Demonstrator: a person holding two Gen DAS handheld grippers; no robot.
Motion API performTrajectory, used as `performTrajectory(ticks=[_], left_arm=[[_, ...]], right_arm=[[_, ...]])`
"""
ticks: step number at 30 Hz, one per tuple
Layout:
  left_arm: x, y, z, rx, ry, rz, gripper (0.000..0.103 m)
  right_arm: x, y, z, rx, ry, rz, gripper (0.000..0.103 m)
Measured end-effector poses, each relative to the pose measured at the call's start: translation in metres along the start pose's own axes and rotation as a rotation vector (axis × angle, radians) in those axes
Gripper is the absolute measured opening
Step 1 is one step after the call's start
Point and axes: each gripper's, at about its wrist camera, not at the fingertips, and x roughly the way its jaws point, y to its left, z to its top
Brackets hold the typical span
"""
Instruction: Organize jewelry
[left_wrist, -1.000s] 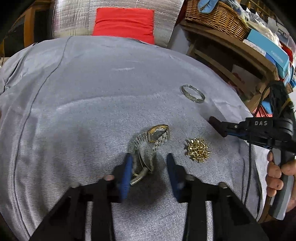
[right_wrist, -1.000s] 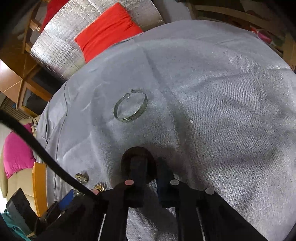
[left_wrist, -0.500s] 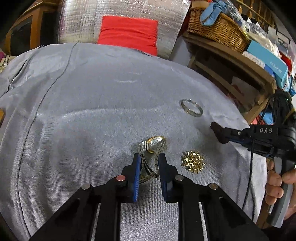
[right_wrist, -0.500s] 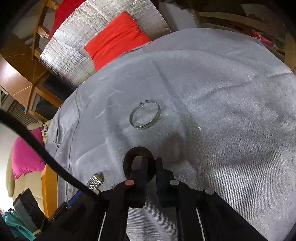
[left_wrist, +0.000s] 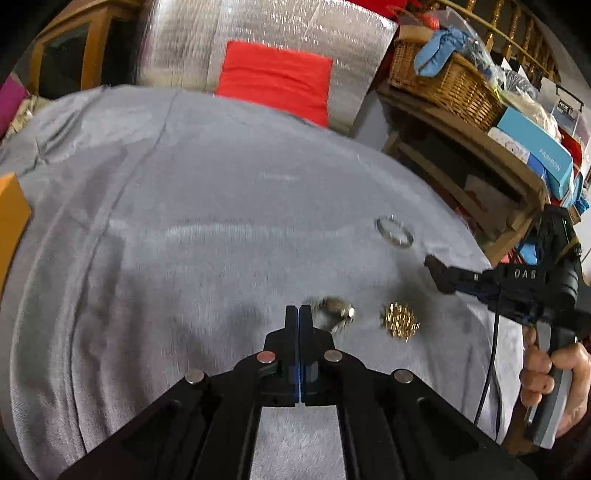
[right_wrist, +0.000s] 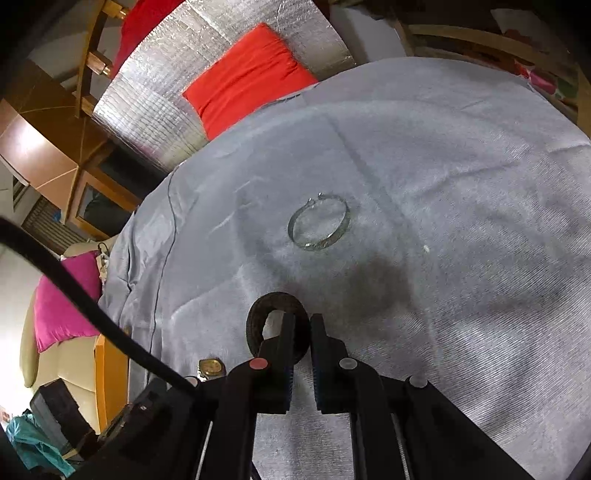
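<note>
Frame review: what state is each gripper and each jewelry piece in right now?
left gripper: fingers shut.
watch: blurred beside the left tips; grip unclear.
right gripper: shut on dark ring.
dark ring: held by its band.
silver bangle: lying flat on grey cloth, free.
gold brooch: resting on cloth, free.

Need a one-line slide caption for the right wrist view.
Right gripper holds a dark ring above the grey cloth, silver bangle lying ahead.

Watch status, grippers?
Left gripper shut, blurred watch beside tips, hold unclear. Right gripper shut on dark ring. Bangle, gold brooch lie apart.
</note>
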Motion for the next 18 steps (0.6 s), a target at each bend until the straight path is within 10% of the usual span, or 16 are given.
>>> performTrajectory(ticks=[3,6,18], left_arm=[[0.009,0.002,-0.003,-0.006,0.071,-0.038,0.013],[0.011,-0.001,-0.006,0.011,0.08,-0.029,0.066],[0.034,-0.029,-0.011,0.109,0.118,0.01,0.069]], right_arm=[[0.003,-0.001,-0.002,-0.004,0.007,-0.024,0.009],[0.005,-0.005,-0.001,0.014,0.014,-0.03,0.009],[0.007,-0.018,0.007,0.031,0.003,-0.093,0.009]])
